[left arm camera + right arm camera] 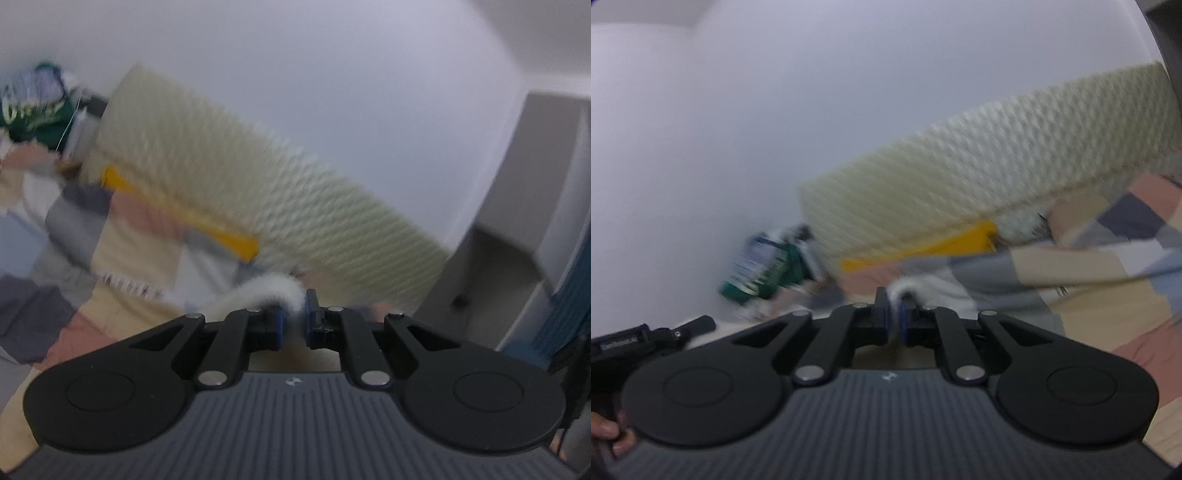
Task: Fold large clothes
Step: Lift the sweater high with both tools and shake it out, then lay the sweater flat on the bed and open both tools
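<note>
Both views are motion-blurred. The left gripper [293, 320] has its fingers clamped on a fluffy white edge of the garment [258, 293], which trails left and down onto the bed [122, 314]. The right gripper [894, 318] likewise pinches white garment [936, 291] fabric, the cloth running right of the fingers. Beyond lie a patchwork quilt [1108, 258], a yellow item [184, 210], and a cream quilted headboard [277, 173] against the white wall [738, 110].

A headboard [280, 177] stands against the wall [332, 74], behind the patchwork bedspread [140, 236].
</note>
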### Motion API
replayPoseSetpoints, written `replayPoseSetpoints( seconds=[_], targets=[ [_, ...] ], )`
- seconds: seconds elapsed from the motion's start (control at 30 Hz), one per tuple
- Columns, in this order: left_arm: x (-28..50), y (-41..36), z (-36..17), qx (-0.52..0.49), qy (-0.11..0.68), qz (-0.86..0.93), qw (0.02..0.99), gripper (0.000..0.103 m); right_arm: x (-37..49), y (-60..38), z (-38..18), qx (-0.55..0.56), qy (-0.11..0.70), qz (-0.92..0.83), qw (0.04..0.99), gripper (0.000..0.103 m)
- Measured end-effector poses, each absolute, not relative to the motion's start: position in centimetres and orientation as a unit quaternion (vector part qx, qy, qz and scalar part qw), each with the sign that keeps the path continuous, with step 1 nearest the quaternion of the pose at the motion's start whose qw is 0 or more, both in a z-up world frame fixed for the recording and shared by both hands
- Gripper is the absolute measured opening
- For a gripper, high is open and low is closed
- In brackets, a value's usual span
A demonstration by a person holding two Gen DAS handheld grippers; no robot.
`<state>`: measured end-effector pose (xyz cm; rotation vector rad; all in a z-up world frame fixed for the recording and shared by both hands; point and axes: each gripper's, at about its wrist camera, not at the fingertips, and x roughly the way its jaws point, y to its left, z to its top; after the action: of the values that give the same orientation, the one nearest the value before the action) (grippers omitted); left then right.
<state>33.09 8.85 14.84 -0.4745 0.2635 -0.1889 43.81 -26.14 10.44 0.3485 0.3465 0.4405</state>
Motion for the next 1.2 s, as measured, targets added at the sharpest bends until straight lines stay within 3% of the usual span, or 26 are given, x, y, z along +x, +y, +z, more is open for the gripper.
replayPoseSetpoints(
  seconds=[0.33, 0.53, 0.73, 0.8, 0.87, 0.97, 1.2],
  targets=[
    [53.5, 12.7, -7.4, -0.247, 0.244, -0.059, 0.936, 0.012, 52.5, -20.2, -5.6, 0.099, 0.224, 0.181, 0.952, 0.009],
    [57.6, 13.2, -14.0, -0.232, 0.279, -0.049, 0.931, 0.012, 55.4, -18.7, -11.8, 0.085, 0.257, 0.172, 0.947, 0.010],
    [58.1, 13.3, -14.7, -0.236, 0.292, -0.054, 0.925, 0.013, 56.6, -18.8, -13.1, 0.125, 0.269, 0.170, 0.940, 0.011],
    [56.7, 13.2, -13.1, -0.238, 0.297, -0.059, 0.923, 0.025, 56.7, -19.0, -13.3, 0.131, 0.268, 0.167, 0.940, 0.012],
    [55.7, 13.0, -11.9, -0.232, 0.302, -0.067, 0.922, 0.054, 56.0, -19.0, -12.6, 0.129, 0.269, 0.165, 0.940, 0.019],
    [52.6, 12.0, -8.8, -0.203, 0.284, -0.044, 0.936, 0.056, 54.3, -18.8, -11.0, 0.114, 0.267, 0.172, 0.941, 0.034],
    [45.1, 11.0, -2.4, -0.185, 0.270, -0.039, 0.944, 0.056, 48.0, -19.6, -6.2, 0.120, 0.260, 0.191, 0.939, 0.035]
  ],
)
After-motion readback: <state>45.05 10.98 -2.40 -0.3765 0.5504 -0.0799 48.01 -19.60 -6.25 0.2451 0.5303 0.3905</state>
